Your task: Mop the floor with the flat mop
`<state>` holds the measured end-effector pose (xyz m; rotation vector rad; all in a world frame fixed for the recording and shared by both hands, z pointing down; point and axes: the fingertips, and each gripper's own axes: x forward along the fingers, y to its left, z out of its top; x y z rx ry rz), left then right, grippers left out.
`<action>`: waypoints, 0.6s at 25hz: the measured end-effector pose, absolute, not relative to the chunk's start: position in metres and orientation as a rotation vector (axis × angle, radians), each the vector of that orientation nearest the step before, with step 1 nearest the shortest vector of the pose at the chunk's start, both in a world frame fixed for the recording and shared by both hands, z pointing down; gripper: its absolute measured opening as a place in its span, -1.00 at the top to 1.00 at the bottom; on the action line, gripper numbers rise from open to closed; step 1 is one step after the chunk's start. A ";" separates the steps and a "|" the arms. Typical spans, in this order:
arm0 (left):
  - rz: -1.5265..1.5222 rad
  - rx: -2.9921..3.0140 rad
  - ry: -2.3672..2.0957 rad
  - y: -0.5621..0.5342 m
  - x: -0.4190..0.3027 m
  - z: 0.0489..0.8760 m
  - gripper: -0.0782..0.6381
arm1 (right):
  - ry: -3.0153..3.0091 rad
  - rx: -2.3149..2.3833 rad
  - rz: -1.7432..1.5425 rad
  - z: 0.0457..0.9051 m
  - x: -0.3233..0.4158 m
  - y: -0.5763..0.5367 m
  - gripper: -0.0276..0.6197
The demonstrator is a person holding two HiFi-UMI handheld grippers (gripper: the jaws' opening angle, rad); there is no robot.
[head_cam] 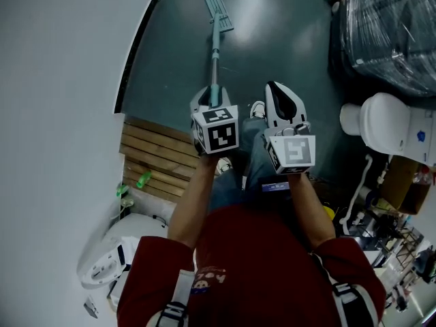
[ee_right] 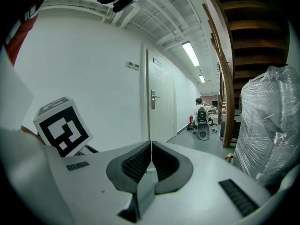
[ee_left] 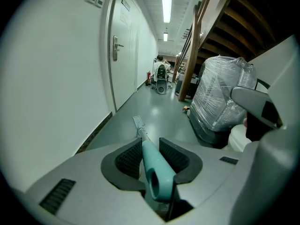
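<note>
Ahead of us on the dark floor [head_cam: 272, 39], the flat mop [head_cam: 215, 53] is lying pad-down while our left gripper [ee_left: 151, 156] is clamping the top of its teal handle; just right of the mop, our right gripper [ee_right: 151, 161] is riding empty, jaws pressed together. We are judging the mop light and stiff, its smooth pole a little slippery, so a second grip lower down is looking wise. Left of the mop a white wall [head_cam: 61, 80] and right of it a plastic-wrapped bundle [head_cam: 388, 33] are narrowing the glossy corridor.
</note>
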<state>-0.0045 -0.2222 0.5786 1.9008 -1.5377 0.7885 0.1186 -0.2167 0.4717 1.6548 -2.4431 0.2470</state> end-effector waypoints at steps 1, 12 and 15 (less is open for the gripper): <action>0.786 1.902 -1.539 -0.219 -0.006 0.578 0.42 | -2.444 1.656 0.244 0.471 0.118 -0.214 0.85; 0.764 1.921 -1.544 -0.178 -0.006 0.562 0.42 | -2.460 1.655 0.233 0.456 0.111 -0.183 0.85; 0.760 1.929 -1.542 -0.164 -0.010 0.556 0.42 | -2.462 1.657 0.231 0.452 0.104 -0.172 0.85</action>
